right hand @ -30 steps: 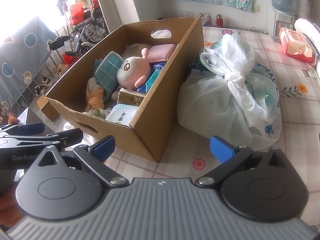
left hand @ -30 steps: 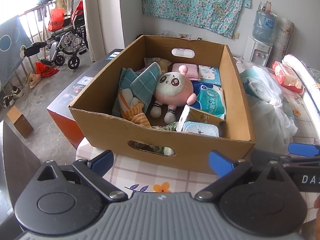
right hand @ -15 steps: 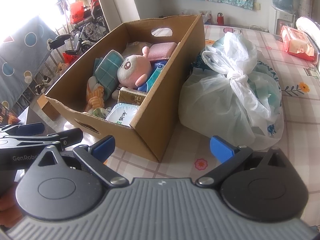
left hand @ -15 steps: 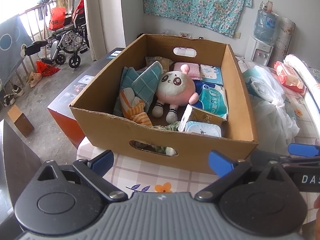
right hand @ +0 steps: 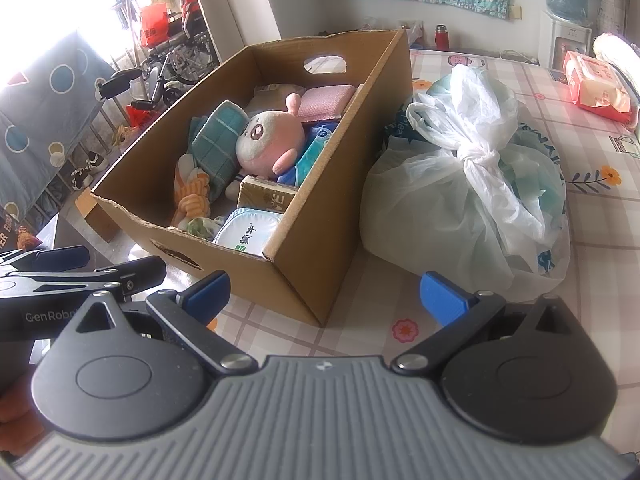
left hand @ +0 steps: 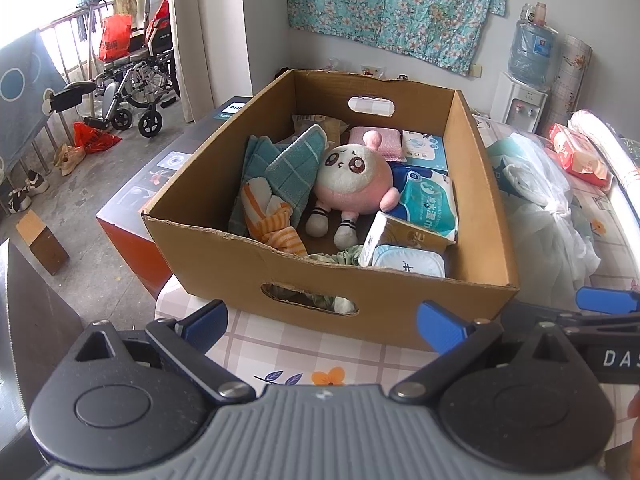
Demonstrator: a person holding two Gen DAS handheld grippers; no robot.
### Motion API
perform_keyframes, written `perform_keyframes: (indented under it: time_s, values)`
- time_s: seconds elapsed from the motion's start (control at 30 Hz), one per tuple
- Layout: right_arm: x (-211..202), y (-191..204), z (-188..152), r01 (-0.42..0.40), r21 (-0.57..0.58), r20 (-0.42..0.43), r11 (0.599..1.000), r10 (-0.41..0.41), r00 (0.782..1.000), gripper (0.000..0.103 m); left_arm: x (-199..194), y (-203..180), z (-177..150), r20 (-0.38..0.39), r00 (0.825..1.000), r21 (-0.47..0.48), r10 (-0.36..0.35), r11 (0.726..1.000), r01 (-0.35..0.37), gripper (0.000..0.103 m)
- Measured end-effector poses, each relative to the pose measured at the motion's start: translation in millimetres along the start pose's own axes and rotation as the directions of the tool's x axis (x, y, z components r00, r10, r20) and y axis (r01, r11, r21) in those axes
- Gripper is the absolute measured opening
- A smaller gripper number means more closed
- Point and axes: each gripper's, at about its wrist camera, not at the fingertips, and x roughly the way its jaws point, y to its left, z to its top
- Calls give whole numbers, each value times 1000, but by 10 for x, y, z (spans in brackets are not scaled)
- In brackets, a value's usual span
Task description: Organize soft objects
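Note:
An open cardboard box stands on the table. In it lie a pink and white plush toy, a teal checked cloth, an orange striped cloth, a pink sponge and several tissue and wipe packs. My left gripper is open and empty, just in front of the box's near wall. My right gripper is open and empty, at the box's near right corner. A tied white plastic bag sits right of the box.
A red wipes pack and a roll lie at the table's far right. A water dispenser stands against the back wall. Left of the table are a dark carton, a wheelchair and a drop to the floor.
Both grippers have drifted slightly; the box sits a little higher and to the right in both views. Nothing was grasped or released.

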Motion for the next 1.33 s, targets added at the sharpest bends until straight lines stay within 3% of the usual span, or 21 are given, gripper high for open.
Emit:
perform_keyframes:
  time_s: [1.33]
  values:
    - [30, 21, 5, -5, 3, -8, 1000, 5, 1000, 102, -6, 18, 3, -2, 1000, -1, 2, 1000, -2, 102]
